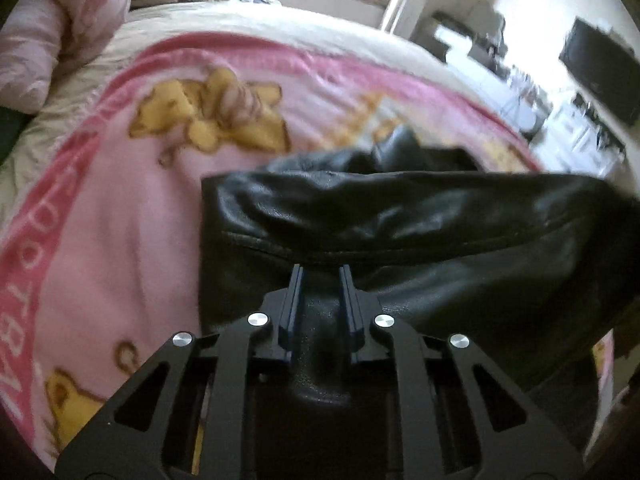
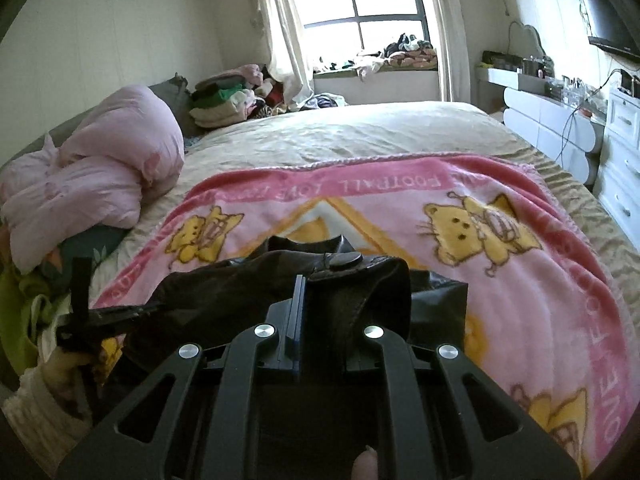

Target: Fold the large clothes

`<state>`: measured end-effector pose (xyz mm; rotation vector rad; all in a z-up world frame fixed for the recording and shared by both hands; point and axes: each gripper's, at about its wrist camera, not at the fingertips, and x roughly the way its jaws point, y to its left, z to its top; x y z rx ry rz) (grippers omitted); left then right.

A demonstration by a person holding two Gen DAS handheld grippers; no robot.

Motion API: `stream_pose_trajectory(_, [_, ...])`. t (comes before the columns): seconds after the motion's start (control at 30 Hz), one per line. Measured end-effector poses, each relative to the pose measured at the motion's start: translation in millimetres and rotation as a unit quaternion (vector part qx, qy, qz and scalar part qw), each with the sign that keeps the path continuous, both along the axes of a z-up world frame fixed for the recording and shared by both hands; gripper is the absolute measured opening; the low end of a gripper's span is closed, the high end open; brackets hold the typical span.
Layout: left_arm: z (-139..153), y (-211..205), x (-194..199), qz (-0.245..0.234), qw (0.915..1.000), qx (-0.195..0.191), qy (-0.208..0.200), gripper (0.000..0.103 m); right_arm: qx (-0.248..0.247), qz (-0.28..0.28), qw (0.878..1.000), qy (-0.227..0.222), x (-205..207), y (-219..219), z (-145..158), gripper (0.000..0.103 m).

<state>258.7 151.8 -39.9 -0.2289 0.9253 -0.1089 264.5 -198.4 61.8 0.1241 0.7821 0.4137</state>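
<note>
A black leather jacket [image 1: 420, 220] hangs above a pink cartoon blanket [image 1: 120, 208] on the bed. My left gripper [image 1: 320, 276] is shut on a bunch of the jacket's leather between its blue-edged fingers. In the right wrist view the jacket [image 2: 352, 280] shows a round black button and drapes over my right gripper [image 2: 320, 280], which is shut on the jacket's edge; its right finger is hidden under the fabric. The left gripper [image 2: 80, 320] and the hand holding it show at the lower left of the right wrist view.
The pink blanket [image 2: 520, 280] lies on a beige bed [image 2: 340, 136]. A rolled pink duvet [image 2: 100, 168] sits at the left. Folded clothes [image 2: 224, 104] are piled by the window. White drawers [image 2: 616, 152] and a wall TV [image 2: 608, 12] stand at the right.
</note>
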Motion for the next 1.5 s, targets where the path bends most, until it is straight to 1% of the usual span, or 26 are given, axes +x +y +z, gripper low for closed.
stream_pose_trajectory(0.13, [-14,-5,2,-0.006,0.9998,0.015,0.011,0.011,-0.032,-0.002,0.999,0.010,2,5,-15,0.011])
stream_pose_trajectory(0.27, [-18,0,3,-0.003,0.9999,-0.004,0.014,0.011,-0.039,-0.011,0.999,0.026,7,1,-29,0.011])
stream_pose_trajectory(0.37, [-18,0,2,-0.004,0.9999,-0.001,0.013,0.011,-0.043,-0.021,0.997,0.056,14,-5,-41,0.012])
stream_pose_trajectory(0.4, [-18,0,3,-0.004,0.9999,0.003,0.013,0.011,-0.043,-0.025,0.996,0.075,17,-7,-47,0.018])
stream_pose_trajectory(0.43, [-18,0,3,-0.004,0.9999,0.004,0.013,0.011,-0.048,-0.031,0.995,0.084,17,-8,-51,0.023])
stream_pose_trajectory(0.47, [-18,-1,3,-0.004,0.9999,0.004,0.013,0.011,-0.053,-0.039,0.994,0.091,17,-11,-54,0.036])
stream_pose_trajectory(0.5, [-18,0,3,-0.004,0.9999,0.003,0.012,0.011,-0.051,-0.040,0.993,0.098,16,-13,-55,0.044])
stream_pose_trajectory(0.57, [-18,-1,3,-0.004,0.9999,0.003,0.012,0.011,-0.046,-0.056,0.992,0.106,12,-19,-56,0.049])
stream_pose_trajectory(0.63, [-18,-2,2,-0.004,0.9999,0.003,0.011,0.011,-0.061,-0.082,0.991,0.085,6,-24,-48,0.049])
stream_pose_trajectory(0.67, [-18,-2,3,-0.004,0.9999,0.003,0.012,0.011,-0.066,-0.099,0.991,0.065,2,-25,-41,0.050])
stream_pose_trajectory(0.73, [-18,-1,3,-0.004,0.9999,0.005,0.012,0.011,-0.053,-0.110,0.992,0.039,-2,-21,-31,0.050])
stream_pose_trajectory(0.77, [-18,-2,2,-0.004,0.9999,0.006,0.011,0.011,-0.045,-0.104,0.993,0.037,-1,-17,-29,0.050])
stream_pose_trajectory(0.8, [-18,-2,2,-0.004,0.9999,0.007,0.011,0.011,-0.040,-0.087,0.995,0.036,1,-5,-28,0.049])
stream_pose_trajectory(0.87, [-17,-2,2,-0.004,0.9999,0.008,0.010,0.011,-0.051,-0.058,0.996,0.039,7,16,-31,0.049])
stream_pose_trajectory(0.93, [-17,-3,2,-0.004,0.9999,0.010,0.009,0.011,-0.073,-0.029,0.996,0.046,14,43,-42,0.049])
stream_pose_trajectory(1.0, [-16,-3,2,-0.004,0.9999,0.011,0.009,0.011,-0.092,-0.020,0.993,0.068,25,62,-59,0.048])
stream_pose_trajectory(1.1, [-16,-3,2,-0.004,0.9999,0.009,0.009,0.011,-0.121,-0.036,0.984,0.128,41,73,-95,0.048])
stream_pose_trajectory(1.2, [-16,-3,1,-0.005,0.9999,0.009,0.010,0.011,-0.109,-0.045,0.977,0.176,47,69,-126,0.047])
stream_pose_trajectory(1.27, [-16,-4,2,-0.007,0.9999,0.008,0.010,0.011,-0.097,-0.046,0.978,0.178,46,65,-139,0.047])
stream_pose_trajectory(1.3, [-16,-5,2,-0.007,0.9999,0.010,0.010,0.011,-0.094,-0.047,0.979,0.174,45,65,-141,0.047])
stream_pose_trajectory(1.4, [-16,-6,2,-0.008,0.9998,0.015,0.009,0.011,-0.097,-0.046,0.981,0.163,42,67,-142,0.047])
stream_pose_trajectory(1.5, [-15,-7,1,-0.007,0.9998,0.014,0.009,0.011,-0.085,-0.049,0.983,0.157,37,64,-139,0.047])
